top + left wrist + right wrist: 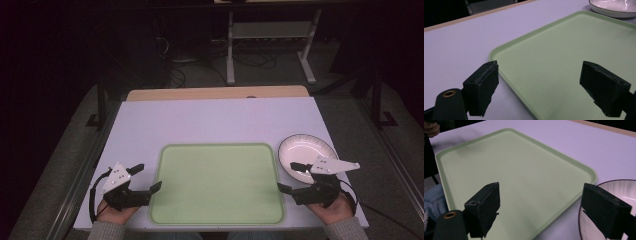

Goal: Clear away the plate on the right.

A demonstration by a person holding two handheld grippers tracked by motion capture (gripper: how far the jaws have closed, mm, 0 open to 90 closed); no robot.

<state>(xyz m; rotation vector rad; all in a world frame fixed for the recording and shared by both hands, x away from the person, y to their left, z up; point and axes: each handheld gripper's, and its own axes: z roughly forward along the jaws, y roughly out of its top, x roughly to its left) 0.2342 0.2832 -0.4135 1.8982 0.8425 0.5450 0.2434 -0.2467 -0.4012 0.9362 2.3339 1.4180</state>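
Tray [217, 182]: pale green, rectangular with rounded corners, low raised rim, lying flat at the table's near centre. Plate [306, 148]: white, dark-rimmed (faint radial lines inside), just right of the tray's far corner.

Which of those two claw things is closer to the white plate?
The right gripper, at the tray's right edge. One of its jaws reaches over the plate's rim, while the left gripper sits across the tray, far from it.

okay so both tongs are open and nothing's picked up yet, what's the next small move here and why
Probably ease the right tongs toward the near rim of the plate. It is the one loose thing beside the bare green tray; those tongs sit right next to it with jaws apart, while the left tongs are across the tray.
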